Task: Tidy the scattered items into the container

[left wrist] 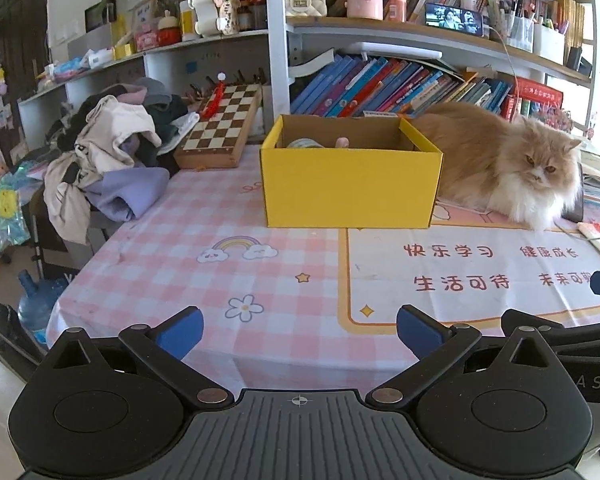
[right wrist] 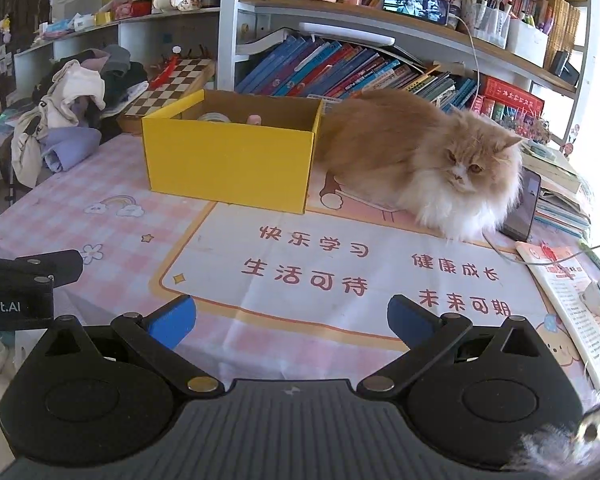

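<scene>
Both grippers spread wide and empty, hovering low over the near edge of the desk: left gripper and right gripper, side by side, nothing between the blue pads of either.

Yellow box well ahead of both, open-topped, on the checked cloth. Inside the box, near its far wall, one pale tape roll and one pink item, both mostly hidden by the front wall. No loose item visible on the cloth in front of the box, so probably little or nothing left to tidy.

Risks from here, judged only:
- One cat pressed against the right side of the box; any reach toward the box could startle it, or a shove from it could slide the light cardboard.
- White cable trailing right of the box, near the cat; easy to snag with a wide-open gripper.
- Contents half hidden, so easy to miscount.

Counted: two grippers, one box, two items visible in it, one cat, one chessboard left of the box, one clothes heap further left.
</scene>
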A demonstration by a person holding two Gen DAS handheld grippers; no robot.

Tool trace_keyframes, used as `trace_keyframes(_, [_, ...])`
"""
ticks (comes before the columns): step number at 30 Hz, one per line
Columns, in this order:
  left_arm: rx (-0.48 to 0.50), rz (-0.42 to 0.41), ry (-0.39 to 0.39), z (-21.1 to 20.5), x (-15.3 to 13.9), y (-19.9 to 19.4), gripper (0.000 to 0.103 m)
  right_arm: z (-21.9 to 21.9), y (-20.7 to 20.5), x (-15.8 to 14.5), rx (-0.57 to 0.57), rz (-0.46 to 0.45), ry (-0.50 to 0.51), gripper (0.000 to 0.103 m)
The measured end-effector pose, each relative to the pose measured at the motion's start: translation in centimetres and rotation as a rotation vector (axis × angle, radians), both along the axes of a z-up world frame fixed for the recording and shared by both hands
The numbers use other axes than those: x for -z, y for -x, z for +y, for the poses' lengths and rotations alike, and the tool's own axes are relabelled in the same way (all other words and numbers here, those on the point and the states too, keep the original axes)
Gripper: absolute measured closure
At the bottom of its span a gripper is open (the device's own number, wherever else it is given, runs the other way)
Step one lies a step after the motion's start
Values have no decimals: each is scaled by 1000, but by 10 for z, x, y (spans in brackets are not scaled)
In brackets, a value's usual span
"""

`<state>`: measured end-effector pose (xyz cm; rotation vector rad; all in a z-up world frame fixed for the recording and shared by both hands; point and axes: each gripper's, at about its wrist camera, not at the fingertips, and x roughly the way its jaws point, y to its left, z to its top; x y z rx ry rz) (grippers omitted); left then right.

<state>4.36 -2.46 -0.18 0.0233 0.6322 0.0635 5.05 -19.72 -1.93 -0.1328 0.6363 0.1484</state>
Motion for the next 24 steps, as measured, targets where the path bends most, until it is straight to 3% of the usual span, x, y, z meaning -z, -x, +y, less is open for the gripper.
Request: trace_keyframes(24, [23, -4, -9, 3, -3, 4, 0, 5, 1, 2, 10, 13, -3, 0])
